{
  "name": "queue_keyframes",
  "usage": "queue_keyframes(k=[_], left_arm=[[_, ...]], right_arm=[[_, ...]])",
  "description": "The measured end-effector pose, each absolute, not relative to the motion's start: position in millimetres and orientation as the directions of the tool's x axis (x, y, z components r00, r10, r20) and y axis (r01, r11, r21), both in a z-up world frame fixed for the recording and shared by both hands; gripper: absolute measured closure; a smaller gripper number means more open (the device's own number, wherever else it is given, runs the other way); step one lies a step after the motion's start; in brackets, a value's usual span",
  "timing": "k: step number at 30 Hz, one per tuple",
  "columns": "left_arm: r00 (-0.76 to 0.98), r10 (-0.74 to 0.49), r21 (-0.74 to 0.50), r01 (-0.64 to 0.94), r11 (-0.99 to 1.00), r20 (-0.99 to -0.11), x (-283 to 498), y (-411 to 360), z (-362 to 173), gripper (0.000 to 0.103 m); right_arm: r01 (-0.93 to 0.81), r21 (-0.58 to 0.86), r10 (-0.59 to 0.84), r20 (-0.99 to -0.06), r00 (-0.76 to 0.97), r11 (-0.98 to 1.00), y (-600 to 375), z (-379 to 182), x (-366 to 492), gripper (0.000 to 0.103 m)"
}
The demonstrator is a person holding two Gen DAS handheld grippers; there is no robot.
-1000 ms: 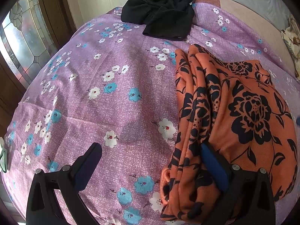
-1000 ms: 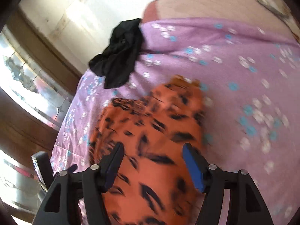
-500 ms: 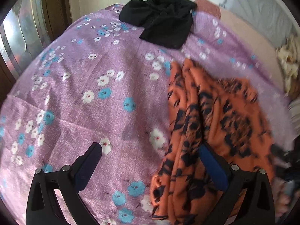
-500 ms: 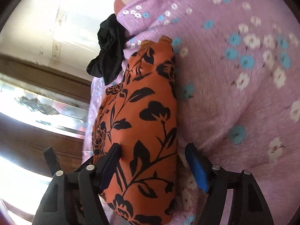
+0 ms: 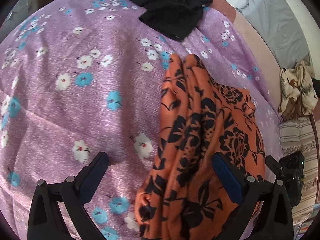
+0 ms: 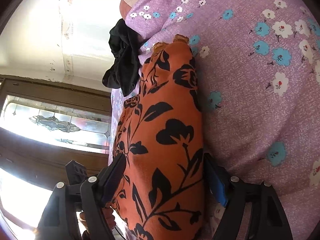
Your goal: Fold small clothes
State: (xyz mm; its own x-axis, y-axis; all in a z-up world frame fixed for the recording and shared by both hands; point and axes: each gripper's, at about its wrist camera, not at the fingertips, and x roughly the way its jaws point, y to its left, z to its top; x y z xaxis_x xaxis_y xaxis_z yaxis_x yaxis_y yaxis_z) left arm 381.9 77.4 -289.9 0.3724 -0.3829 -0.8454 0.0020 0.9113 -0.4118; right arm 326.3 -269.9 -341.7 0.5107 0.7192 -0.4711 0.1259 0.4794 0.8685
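An orange garment with black flowers (image 5: 202,136) lies bunched lengthwise on the purple floral bedsheet (image 5: 84,104). My left gripper (image 5: 160,172) is open, low over the garment's near left edge, its right finger on the cloth. In the right wrist view the same garment (image 6: 164,132) runs between the wide-open fingers of my right gripper (image 6: 164,172), which straddles its near end with the camera rolled sideways. A black garment (image 5: 170,8) lies crumpled at the far end of the bed; it also shows in the right wrist view (image 6: 122,60).
A cream patterned cloth (image 5: 296,92) lies on a striped cover (image 5: 298,144) at the right. A grey sheet (image 5: 280,24) is beyond the bed. A wooden door with leaded glass (image 6: 54,122) stands by the bed. The right gripper's body (image 5: 290,172) shows at right.
Both grippers have come lower and closer to the orange garment. The right gripper rolled sideways and now straddles the garment's end. The left view shifted right along the bed.
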Motion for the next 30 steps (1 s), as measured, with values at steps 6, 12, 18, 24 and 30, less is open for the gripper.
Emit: queue_keyframes(k=[6,12,18,24,30], left_arm=[[0.377,-0.388,-0.410,0.026,0.912,-0.841,382.6,68.8,-291.2,0.001],[0.388,-0.458,-0.458,0.100,0.884,-0.800,382.8,52.4,-291.6,0.023],[0.417,-0.484,-0.481,0.122,0.868,-0.769,379.8,48.8,-283.2,0.060],[0.457,-0.468,-0.457,0.142,0.878,-0.757,373.7,41.1,-269.1,0.071],[0.475,-0.505,-0.464,0.211,0.860,-0.720,356.5,21.2,-242.0,0.072]], right_arm=[[0.108,0.856,0.703,-0.482,0.523,0.506,-260.9,-339.5,330.8,0.022],[0.069,0.757,0.613,-0.577,0.540,0.650,-238.8,-331.0,333.3,0.037],[0.044,0.713,0.565,-0.591,0.575,0.700,-232.4,-320.5,331.0,0.054],[0.003,0.674,0.536,-0.591,0.603,0.739,-231.0,-303.5,324.6,0.061],[-0.021,0.637,0.493,-0.575,0.653,0.771,-250.4,-274.3,305.9,0.061]])
